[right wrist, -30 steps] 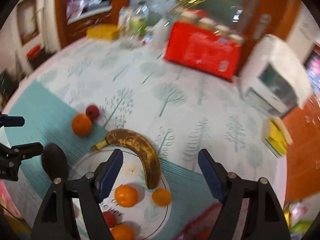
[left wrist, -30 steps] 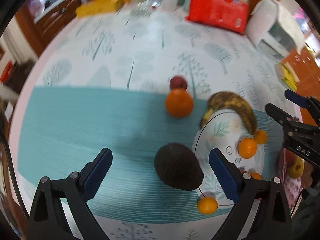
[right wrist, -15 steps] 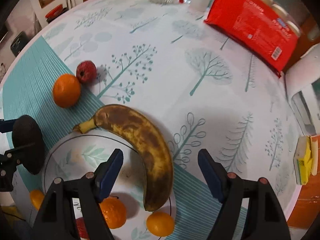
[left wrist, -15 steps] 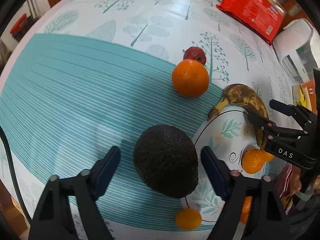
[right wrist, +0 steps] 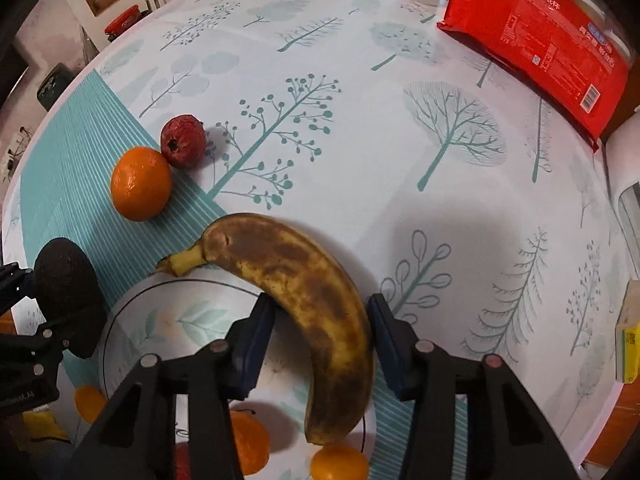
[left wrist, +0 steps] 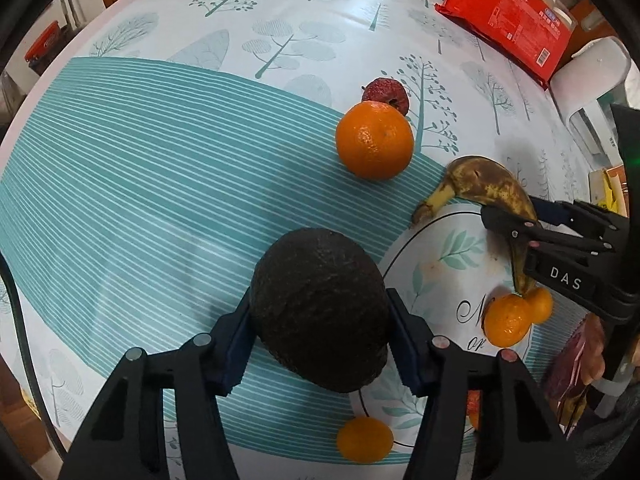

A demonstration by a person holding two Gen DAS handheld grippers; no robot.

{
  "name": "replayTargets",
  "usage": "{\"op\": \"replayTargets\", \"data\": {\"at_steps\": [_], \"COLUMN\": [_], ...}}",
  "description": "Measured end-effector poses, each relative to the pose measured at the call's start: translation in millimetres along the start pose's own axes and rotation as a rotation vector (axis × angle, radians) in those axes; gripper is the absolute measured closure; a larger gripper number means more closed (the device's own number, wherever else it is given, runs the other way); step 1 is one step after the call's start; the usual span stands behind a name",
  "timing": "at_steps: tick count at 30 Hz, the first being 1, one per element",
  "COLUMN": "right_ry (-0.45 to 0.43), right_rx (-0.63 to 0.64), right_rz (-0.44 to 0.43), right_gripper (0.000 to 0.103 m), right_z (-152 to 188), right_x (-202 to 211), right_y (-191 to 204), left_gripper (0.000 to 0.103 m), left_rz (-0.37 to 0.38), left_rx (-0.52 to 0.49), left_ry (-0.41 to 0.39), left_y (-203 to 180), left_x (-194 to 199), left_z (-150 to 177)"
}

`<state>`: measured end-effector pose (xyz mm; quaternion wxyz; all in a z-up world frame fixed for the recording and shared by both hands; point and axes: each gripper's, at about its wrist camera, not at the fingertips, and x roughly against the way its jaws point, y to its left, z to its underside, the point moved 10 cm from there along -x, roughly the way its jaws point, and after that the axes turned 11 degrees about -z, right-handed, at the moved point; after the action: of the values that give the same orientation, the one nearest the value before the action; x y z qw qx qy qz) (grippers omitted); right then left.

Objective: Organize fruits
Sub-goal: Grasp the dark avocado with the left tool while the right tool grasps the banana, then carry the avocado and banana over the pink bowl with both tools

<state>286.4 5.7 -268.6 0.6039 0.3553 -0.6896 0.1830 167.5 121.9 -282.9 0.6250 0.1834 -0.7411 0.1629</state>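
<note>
Left gripper (left wrist: 320,320) clamped on a dark, pebbly-skinned avocado (left wrist: 320,312) at the left rim of the plate (left wrist: 448,248), near the table's (right wrist: 360,100) front edge. Right gripper (right wrist: 320,328) straddling a brown-blotched banana (right wrist: 304,292) along the plate's far rim, pads close to the peel, contact unclear. Beyond, toward the table's middle: a glossy orange (left wrist: 374,140) touching a small wrinkled red fruit (left wrist: 386,94).
</note>
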Motion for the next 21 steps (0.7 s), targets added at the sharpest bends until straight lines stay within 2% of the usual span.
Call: {"op": "replayTargets", "data": {"at_steps": [5, 11, 16, 21], "right_ry": [-0.019, -0.096, -0.177, -0.250], "right_rx": [-0.003, -0.038, -0.059, -0.119], "right_rz": [0.040, 0.095, 0.150, 0.154], "right_gripper": [0.067, 0.070, 0.070, 0.070], "right_z": [8.0, 10.2, 8.5, 10.9], "right_x": [5.6, 25.6, 51.9, 82.3], "right_y": [8.5, 7.4, 4.2, 8.6], "left_gripper": [0.045, 0.046, 0.046, 0.046], "left_rz": [0.017, 0.017, 0.012, 0.007], "left_rx": [0.005, -0.002, -0.027, -0.072], "left_ry": [0.002, -0.012, -0.066, -0.137], "left_y": [3.0, 24.5, 34.3, 35.1], "left_x": [2.9, 11.1, 27.3, 54.7], "left_z": [1.7, 4.8, 0.7, -11.0]}}
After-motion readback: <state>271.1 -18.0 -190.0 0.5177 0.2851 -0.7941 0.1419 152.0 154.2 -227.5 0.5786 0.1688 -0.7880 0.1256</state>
